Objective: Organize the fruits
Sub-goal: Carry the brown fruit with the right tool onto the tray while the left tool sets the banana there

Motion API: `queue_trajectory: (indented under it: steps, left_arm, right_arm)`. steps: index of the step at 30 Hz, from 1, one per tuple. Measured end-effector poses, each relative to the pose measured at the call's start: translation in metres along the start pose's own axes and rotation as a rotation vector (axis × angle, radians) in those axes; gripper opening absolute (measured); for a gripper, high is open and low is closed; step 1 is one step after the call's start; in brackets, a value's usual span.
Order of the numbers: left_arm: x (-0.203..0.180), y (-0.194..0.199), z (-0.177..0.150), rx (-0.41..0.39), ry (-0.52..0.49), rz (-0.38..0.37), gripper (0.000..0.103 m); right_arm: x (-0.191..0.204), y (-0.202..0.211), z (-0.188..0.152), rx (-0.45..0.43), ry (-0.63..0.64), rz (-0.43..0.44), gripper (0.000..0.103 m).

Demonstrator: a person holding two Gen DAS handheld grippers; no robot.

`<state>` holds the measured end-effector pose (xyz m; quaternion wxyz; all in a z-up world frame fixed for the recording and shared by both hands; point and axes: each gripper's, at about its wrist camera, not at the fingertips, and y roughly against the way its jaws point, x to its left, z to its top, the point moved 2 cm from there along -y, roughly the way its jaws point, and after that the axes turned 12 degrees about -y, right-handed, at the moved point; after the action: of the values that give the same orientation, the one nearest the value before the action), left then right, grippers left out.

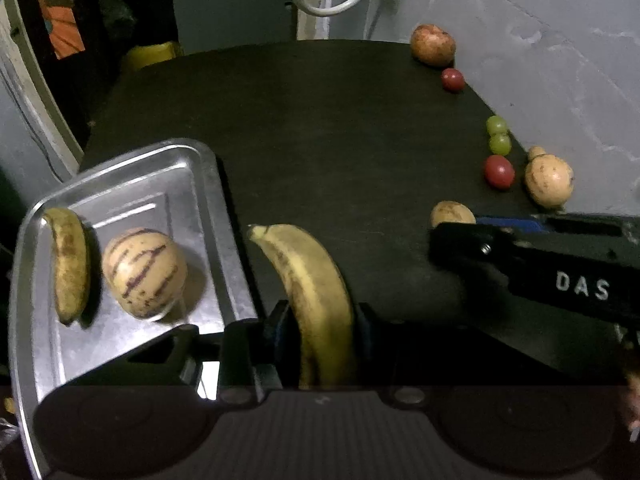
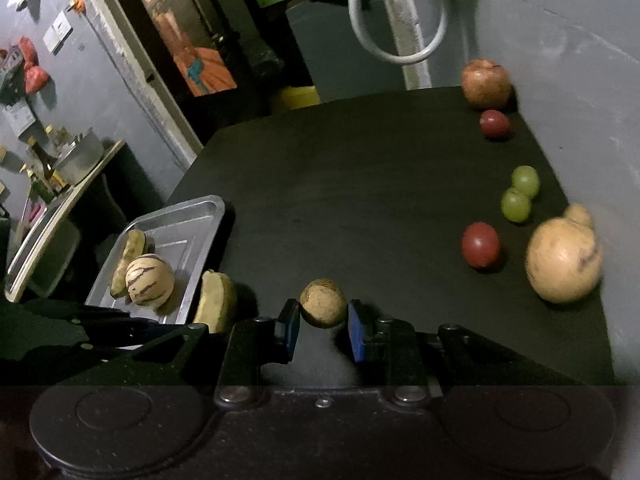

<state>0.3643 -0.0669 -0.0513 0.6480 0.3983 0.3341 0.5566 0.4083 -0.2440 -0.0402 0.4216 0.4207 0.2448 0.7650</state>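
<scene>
In the left wrist view the left gripper is clamped on a spotted yellow banana at lower centre, the fruit standing up between the blue pads with its stem end toward the upper left. Just left of it, at lower left of the frame, sits a metal tray on the black table; it holds a second, browner banana along its left side and a cream striped melon beside that.

In the right wrist view the right gripper at lower centre is closed on a small round tan fruit, pads pressing both sides. Along the right edge of the table lie a large pale pear-like fruit, a red plum-like fruit, two green grapes touching each other, a smaller red fruit and, at the far corner, a reddish pomegranate
</scene>
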Motion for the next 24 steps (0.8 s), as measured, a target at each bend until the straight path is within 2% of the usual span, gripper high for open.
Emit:
queue_trajectory:
  steps: [12,18,24]
  left_arm:
    - [0.000,0.028,-0.015,-0.062,0.128,-0.167,0.035]
    - [0.011,0.050,-0.022,-0.073,0.192,-0.188,0.034]
    - [0.035,0.079,-0.031,-0.098,0.250,-0.190,0.034]
  right_arm:
    - [-0.003,0.049,-0.027,-0.074,-0.047,-0.039,0.028]
    - [0.008,0.062,-0.039,-0.079,-0.053,-0.039,0.028]
    - [0.032,0.065,-0.047,-0.077,-0.034,-0.003,0.028]
